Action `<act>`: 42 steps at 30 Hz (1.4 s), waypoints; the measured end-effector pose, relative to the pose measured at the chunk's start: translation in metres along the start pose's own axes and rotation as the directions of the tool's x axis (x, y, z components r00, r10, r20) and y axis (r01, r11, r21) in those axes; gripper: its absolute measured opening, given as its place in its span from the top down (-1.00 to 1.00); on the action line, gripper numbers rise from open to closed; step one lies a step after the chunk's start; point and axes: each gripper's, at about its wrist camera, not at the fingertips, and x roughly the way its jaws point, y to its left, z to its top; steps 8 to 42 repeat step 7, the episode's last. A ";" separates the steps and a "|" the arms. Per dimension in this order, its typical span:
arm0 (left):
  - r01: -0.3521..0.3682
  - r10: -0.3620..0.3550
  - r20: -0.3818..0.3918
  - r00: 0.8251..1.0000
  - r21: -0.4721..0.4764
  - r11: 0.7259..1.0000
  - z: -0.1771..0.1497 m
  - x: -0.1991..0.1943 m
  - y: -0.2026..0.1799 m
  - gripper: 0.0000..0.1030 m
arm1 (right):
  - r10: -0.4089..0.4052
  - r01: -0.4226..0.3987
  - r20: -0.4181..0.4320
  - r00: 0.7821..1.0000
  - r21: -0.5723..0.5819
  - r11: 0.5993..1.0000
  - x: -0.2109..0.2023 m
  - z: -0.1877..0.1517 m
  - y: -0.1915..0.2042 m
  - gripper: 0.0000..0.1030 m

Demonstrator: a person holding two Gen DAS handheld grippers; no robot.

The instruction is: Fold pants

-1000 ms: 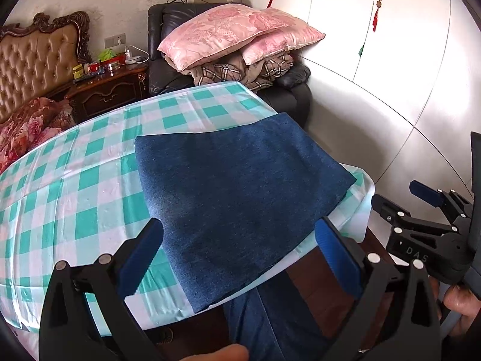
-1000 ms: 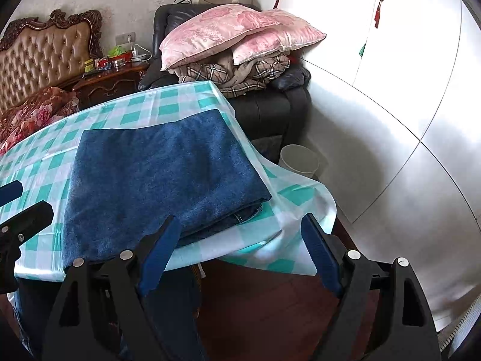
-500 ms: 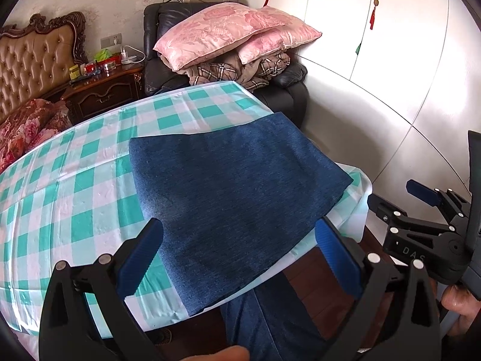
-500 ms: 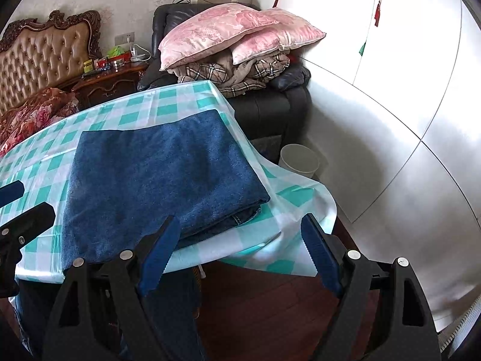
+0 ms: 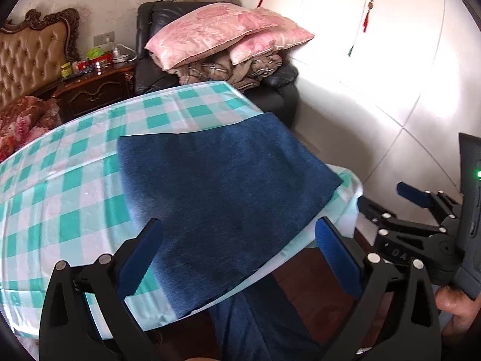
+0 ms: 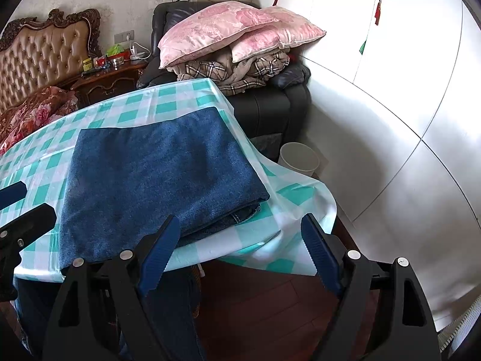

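Note:
The dark blue denim pants (image 5: 222, 198) lie folded in a flat rectangle on the green-and-white checked tablecloth (image 5: 60, 186), at the table's near right corner. They also show in the right wrist view (image 6: 156, 177), with layered edges at the near right corner. My left gripper (image 5: 240, 249) is open and empty, held back over the near table edge. My right gripper (image 6: 237, 243) is open and empty, off the table's near edge over the floor. The right gripper also shows at the right of the left wrist view (image 5: 421, 219).
A black armchair (image 6: 270, 105) piled with pink pillows (image 6: 234, 27) and plaid blankets stands behind the table. A white bin (image 6: 299, 158) sits on the floor beside it. A wooden nightstand (image 5: 96, 90) and a tufted headboard (image 5: 33, 60) are at the far left. White wardrobe doors (image 6: 405, 90) fill the right.
Both grippers have drifted slightly; the left wrist view has shifted a little so the pants sit further left. The pants have not moved. Both grippers stay open.

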 end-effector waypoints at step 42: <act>-0.109 0.120 0.084 0.989 -0.129 0.986 -0.014 -0.028 0.064 -0.96 | 0.040 -0.043 0.039 0.998 0.070 0.997 0.016 -0.003 -0.001 -0.67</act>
